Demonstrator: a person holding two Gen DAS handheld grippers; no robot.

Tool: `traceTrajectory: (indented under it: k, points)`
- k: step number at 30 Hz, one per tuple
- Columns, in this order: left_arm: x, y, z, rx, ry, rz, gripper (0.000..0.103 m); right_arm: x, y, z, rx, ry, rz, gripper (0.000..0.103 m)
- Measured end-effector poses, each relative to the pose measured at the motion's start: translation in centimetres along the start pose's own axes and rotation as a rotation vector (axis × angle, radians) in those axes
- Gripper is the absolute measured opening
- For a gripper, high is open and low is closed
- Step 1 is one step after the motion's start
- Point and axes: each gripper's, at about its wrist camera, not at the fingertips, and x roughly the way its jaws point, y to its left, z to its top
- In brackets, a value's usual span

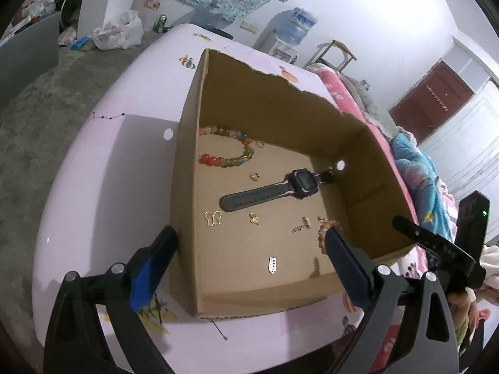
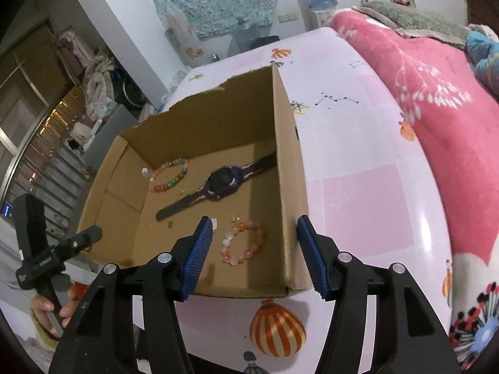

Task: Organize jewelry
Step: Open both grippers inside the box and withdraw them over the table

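Note:
An open cardboard box (image 1: 274, 93) (image 2: 290, 168) stands on a pink patterned sheet. Inside lie a dark wristwatch (image 1: 271, 191) (image 2: 218, 184), a multicoloured bead bracelet (image 1: 227, 152) (image 2: 170, 174), a peach bead bracelet (image 2: 244, 243) (image 1: 322, 232) and several small gold charms such as a butterfly (image 1: 213, 218). A small white tag (image 1: 273, 263) lies on the box floor. My left gripper (image 1: 249, 237) is open and empty, straddling the box's left wall. My right gripper (image 2: 254, 227) is open and empty, straddling the box's right wall above the peach bracelet.
A pink blanket (image 2: 436, 118) lies along the right of the bed. The other handheld gripper shows at each view's edge (image 1: 443, 246) (image 2: 46, 249). A water dispenser (image 1: 293, 28) and a wooden stool (image 1: 336, 51) stand at the wall. Bare concrete floor (image 1: 46, 109) lies to the left.

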Motion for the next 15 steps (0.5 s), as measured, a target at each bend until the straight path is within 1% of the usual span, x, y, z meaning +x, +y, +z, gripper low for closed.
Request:
traceTrajectory:
  k: [2, 5, 7, 9, 10, 12, 13, 14, 15]
  points:
    - [-0.3, 0.2, -0.4, -0.007, 0.012, -0.018, 0.092, -0.5, 0.0, -0.2, 0.000, -0.012, 0.004, 0.055]
    - [-1.1, 0.5, -1.4, -0.023, 0.012, -0.022, 0.093, -1.2, 0.0, -1.1, 0.006, -0.014, 0.016, 0.055]
    - [-1.6, 0.6, -2.0, -0.028, 0.012, -0.036, 0.093, -1.3, 0.0, -1.8, 0.007, -0.012, 0.002, 0.055]
    - [-1.9, 0.6, -2.4, -0.012, 0.010, -0.046, 0.094, -1.0, -0.1, -2.3, 0.006, -0.008, -0.018, 0.056]
    - [-2.0, 0.4, -2.7, 0.005, 0.011, -0.043, 0.094, -1.0, -0.1, -2.7, -0.010, -0.031, -0.026, 0.056]
    - [-2.3, 0.0, -3.0, 0.033, -0.009, -0.034, 0.094, -1.6, 0.0, -3.1, -0.013, -0.064, -0.031, 0.056]
    - [-2.5, -0.3, -3.3, 0.045, -0.024, -0.016, 0.094, -2.1, 0.1, -3.3, -0.011, -0.082, -0.036, 0.058]
    - [-3.0, -0.6, -3.5, 0.058, -0.049, 0.015, 0.094, -2.9, 0.3, -3.5, -0.012, -0.115, -0.047, 0.064]
    - [-4.1, -1.0, -3.9, 0.080, -0.093, 0.043, 0.094, -3.8, 0.4, -3.8, -0.017, -0.153, -0.060, 0.067]
